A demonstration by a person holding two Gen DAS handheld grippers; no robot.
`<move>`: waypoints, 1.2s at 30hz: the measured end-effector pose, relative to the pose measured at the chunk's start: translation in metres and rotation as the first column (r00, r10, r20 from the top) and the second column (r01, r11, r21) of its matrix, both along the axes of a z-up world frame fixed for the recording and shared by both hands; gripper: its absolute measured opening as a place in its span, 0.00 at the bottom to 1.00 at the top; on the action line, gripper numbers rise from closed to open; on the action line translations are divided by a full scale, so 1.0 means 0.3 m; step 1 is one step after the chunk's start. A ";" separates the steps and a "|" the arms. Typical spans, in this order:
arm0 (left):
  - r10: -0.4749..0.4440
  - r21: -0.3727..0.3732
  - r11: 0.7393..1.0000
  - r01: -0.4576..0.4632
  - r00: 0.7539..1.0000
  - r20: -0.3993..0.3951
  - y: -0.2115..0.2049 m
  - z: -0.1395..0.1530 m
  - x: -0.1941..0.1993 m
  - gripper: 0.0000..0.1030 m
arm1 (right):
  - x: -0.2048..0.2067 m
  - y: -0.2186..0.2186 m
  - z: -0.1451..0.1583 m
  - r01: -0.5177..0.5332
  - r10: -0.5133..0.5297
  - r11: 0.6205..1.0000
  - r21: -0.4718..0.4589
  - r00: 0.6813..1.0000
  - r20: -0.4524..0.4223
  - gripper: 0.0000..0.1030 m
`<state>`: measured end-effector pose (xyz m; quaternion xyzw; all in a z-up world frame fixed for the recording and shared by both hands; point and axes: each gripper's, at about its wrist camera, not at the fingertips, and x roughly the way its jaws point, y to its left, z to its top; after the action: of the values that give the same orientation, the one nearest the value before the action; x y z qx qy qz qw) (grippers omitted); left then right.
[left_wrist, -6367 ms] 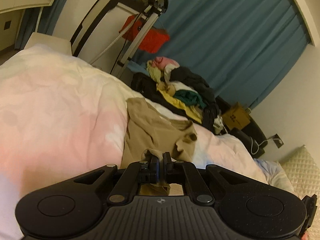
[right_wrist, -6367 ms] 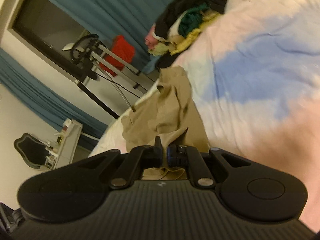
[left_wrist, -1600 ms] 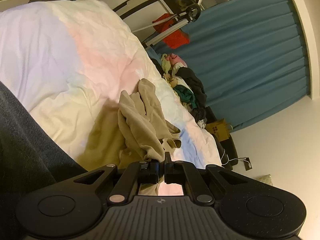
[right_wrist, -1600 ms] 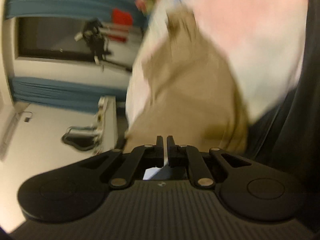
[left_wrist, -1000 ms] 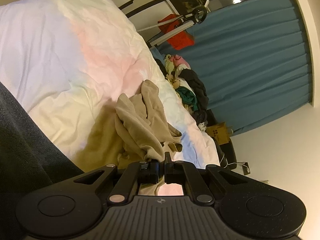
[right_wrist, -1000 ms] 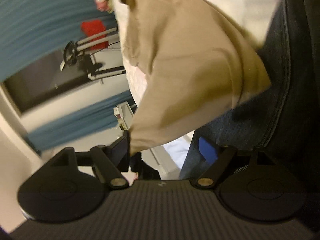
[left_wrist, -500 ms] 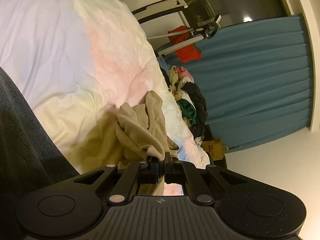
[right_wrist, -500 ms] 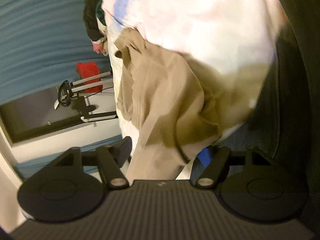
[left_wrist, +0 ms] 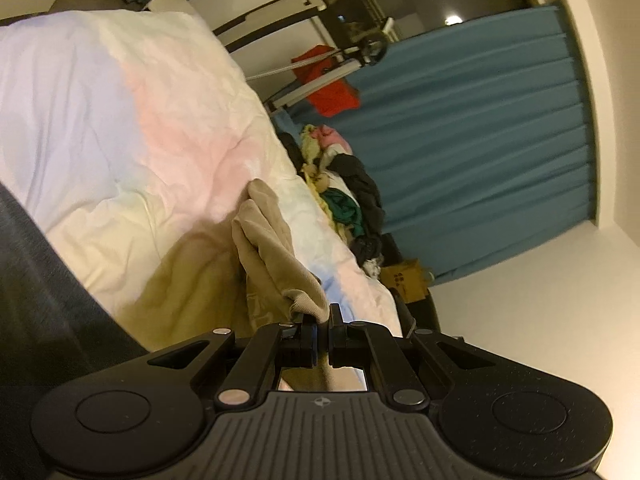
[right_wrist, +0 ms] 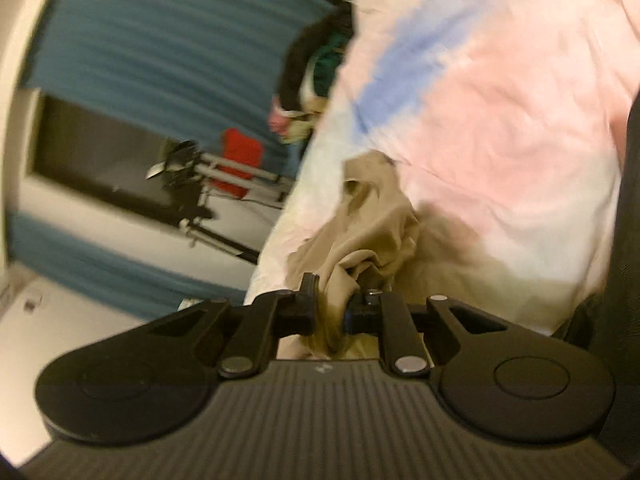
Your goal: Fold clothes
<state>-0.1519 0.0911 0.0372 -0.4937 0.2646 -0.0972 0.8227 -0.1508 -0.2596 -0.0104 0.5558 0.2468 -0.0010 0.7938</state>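
Note:
A beige garment [left_wrist: 272, 248] lies bunched on the pastel duvet [left_wrist: 140, 120] close to the bed's near edge. My left gripper [left_wrist: 322, 316] is shut on a folded edge of it, and the cloth rises in a ridge away from the fingers. In the right wrist view the same beige garment [right_wrist: 376, 232] is crumpled on the duvet [right_wrist: 500, 120]. A thick bunch of it fills the narrow gap of my right gripper [right_wrist: 332, 300], and cloth drapes over the right finger. That view is blurred by motion.
A pile of mixed clothes [left_wrist: 344, 200] sits at the far end of the bed, before a teal curtain [left_wrist: 480, 140]. An exercise machine with a red cloth [left_wrist: 332, 88] stands beyond it, and a cardboard box [left_wrist: 404, 280] is on the floor. A person's dark trouser leg [left_wrist: 40, 280] borders the bed.
The right gripper let go of the garment about a second ago, stood wide open, swung back over the bed and has now closed on a bunch of the cloth. The left kept its hold.

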 end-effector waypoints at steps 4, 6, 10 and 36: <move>-0.029 0.016 0.999 0.029 1.000 0.000 -0.017 0.018 0.055 0.04 | -0.023 -0.017 0.090 -0.032 0.035 0.998 -0.056 0.998 0.055 0.15; -0.033 0.045 0.998 0.033 0.999 0.008 -0.032 0.034 0.127 0.04 | 0.052 -0.033 0.094 -0.037 0.039 0.998 -0.050 0.998 0.040 0.15; -0.011 0.194 0.981 0.015 1.000 -0.023 -0.074 0.066 0.364 0.05 | 0.281 -0.031 0.104 -0.062 0.063 0.994 -0.091 0.998 0.010 0.15; -0.117 0.540 0.834 0.115 0.993 -0.030 -0.158 -0.238 1.007 0.09 | 1.034 -0.090 -0.286 -0.271 0.265 0.961 -0.047 0.958 -0.107 0.36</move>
<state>0.1503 0.0436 -0.0341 -0.2249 0.3088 -0.0695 0.9216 0.1593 -0.2867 -0.0961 0.4919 0.3591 0.0714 0.7899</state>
